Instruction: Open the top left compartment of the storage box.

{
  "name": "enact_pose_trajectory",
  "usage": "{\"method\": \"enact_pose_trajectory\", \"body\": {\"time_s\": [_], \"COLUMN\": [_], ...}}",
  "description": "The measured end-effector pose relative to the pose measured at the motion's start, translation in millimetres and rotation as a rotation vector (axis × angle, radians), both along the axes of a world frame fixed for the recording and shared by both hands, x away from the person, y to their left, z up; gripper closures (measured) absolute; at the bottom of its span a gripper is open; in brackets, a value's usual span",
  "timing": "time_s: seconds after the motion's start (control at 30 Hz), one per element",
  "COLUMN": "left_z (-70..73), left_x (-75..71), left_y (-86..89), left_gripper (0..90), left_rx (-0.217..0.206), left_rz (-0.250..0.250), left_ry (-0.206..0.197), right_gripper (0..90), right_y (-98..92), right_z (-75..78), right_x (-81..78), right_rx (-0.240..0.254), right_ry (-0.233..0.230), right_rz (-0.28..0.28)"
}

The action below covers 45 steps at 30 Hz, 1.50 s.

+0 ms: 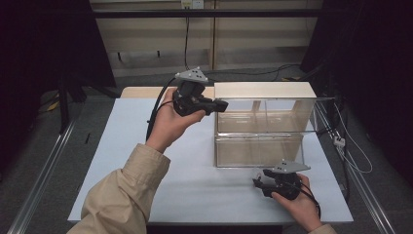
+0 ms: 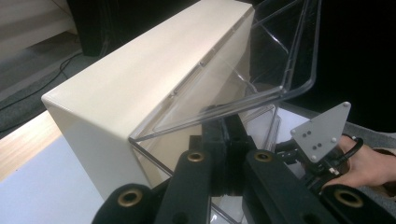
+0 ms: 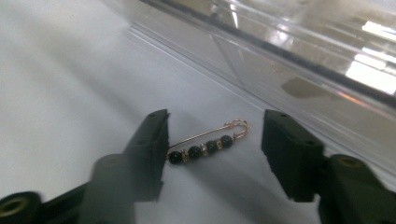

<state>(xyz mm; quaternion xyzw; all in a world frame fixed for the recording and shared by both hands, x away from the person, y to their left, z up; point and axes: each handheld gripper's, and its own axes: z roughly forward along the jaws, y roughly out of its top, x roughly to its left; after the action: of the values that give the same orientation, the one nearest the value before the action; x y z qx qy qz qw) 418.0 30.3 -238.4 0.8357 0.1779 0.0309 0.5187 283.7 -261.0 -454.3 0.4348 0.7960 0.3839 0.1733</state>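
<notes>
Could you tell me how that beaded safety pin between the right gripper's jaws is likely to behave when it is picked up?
The beaded pin looks thin and probably light. Lying flat on the smooth white table, it may skid rather than lift. Its round beads and thin wire give the right gripper, whose jaws stand open, little to pinch, so it may twist.

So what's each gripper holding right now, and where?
Left gripper clamps the clear lid at its front edge. Right gripper holds nothing; the beaded pin lies between open jaws.

Dim room, bright tabletop, glare on clear plastic – blurred close foreground

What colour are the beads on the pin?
Dark, near black, on a gold-coloured pin; clearest in the right gripper view.
</notes>
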Motion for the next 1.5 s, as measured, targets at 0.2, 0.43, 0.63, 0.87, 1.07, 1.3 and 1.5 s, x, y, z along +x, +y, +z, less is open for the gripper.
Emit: {"method": "enact_pose_trajectory", "body": {"time_s": [0.2, 0.43, 0.63, 0.87, 1.07, 1.3, 1.5], "left_z": [0.1, -0.5, -0.1, -0.1, 0.6, 5.1, 5.9], "left_x": [0.7, 1.3, 2.1, 2.3, 1.6, 1.8, 1.1], "left_y": [0.7, 0.2, 0.6, 0.6, 0.1, 0.5, 0.6], "left_gripper": [90.0, 90.0, 90.0, 90.0, 90.0, 90.0, 90.0], "left_rx": [-0.002, -0.002, 0.002, 0.001, -0.007, -0.011, -0.011], "left_rz": [-0.001, 0.001, -0.003, -0.004, -0.001, -0.003, -0.003], "left_ry": [0.008, 0.009, 0.009, 0.01, 0.013, 0.013, 0.017], "right_gripper": [39.5, 64.2, 84.6, 84.8, 84.8, 84.8, 84.8], "right_y": [9.5, 13.1, 8.5, 7.4, 11.1, 16.5, 18.8], "right_z": [-7.5, -7.3, -7.3, -4.0, 4.1, 20.4, 34.7], "right_x": [3.6, 2.1, 4.9, 7.4, 8.6, 8.7, 10.6], "right_rx": [-0.023, -0.03, 0.002, 0.044, 0.064, 0.089, 0.109], "right_ry": [0.008, -0.007, 0.015, 0.057, 0.064, 0.051, 0.048], "right_rz": [-0.013, 0.021, 0.051, 0.086, 0.131, 0.199, 0.245]}}
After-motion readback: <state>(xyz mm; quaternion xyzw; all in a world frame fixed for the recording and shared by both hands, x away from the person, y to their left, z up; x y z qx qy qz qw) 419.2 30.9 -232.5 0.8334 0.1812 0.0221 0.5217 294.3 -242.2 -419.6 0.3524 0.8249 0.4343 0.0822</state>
